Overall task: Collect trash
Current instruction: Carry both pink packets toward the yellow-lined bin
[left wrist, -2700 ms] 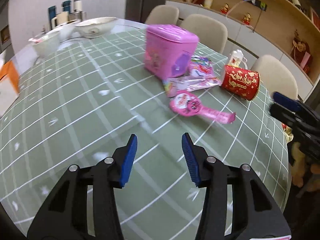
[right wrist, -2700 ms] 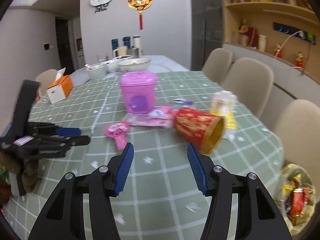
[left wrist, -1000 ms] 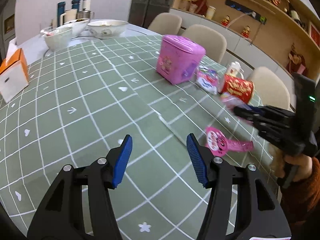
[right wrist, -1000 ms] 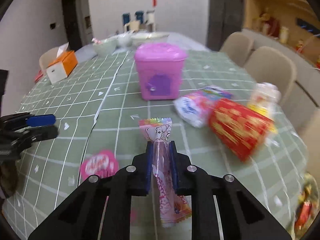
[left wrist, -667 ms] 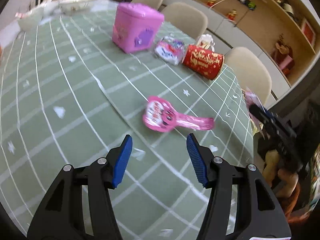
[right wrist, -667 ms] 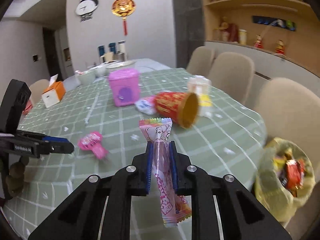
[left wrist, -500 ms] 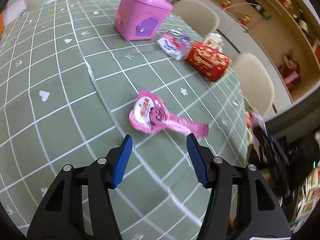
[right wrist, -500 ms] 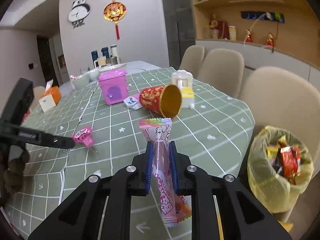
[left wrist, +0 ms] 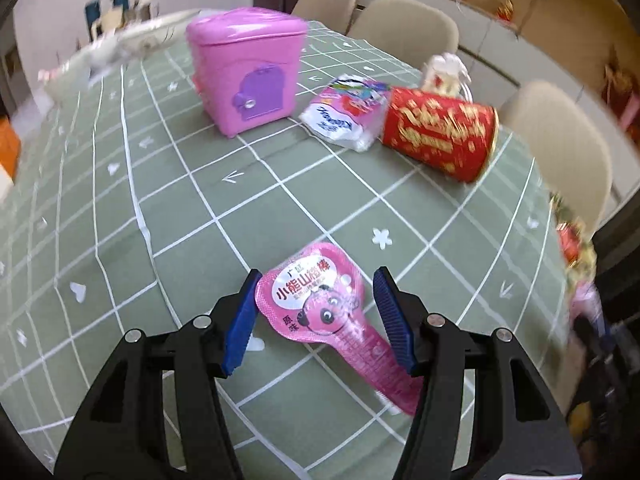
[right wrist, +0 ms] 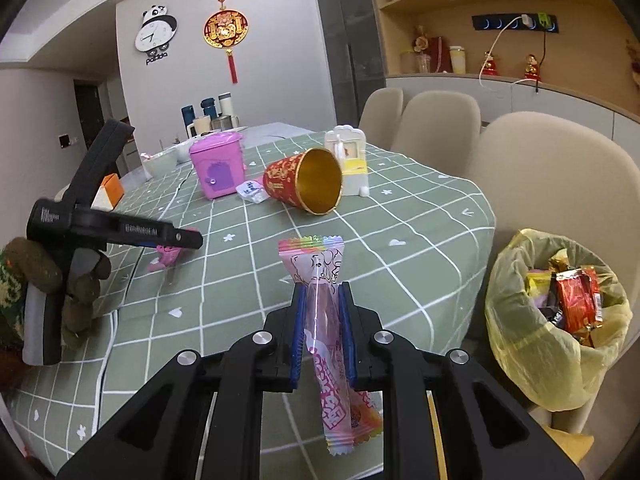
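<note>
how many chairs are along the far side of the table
3 in the right wrist view: the nearest chair beside the yellow trash bag, a middle chair, and the farthest chair. Others may be hidden.

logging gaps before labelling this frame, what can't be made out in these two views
- Right gripper in the left wrist view: blurred at the right edge, its jaws unreadable.
- Pink paddle-shaped wrapper: its tail end passes behind a finger of the left gripper.
- Trash bag: everything below the top layer is hidden by its wall.
- Bowls: motion-blurred, contents unreadable.
</note>
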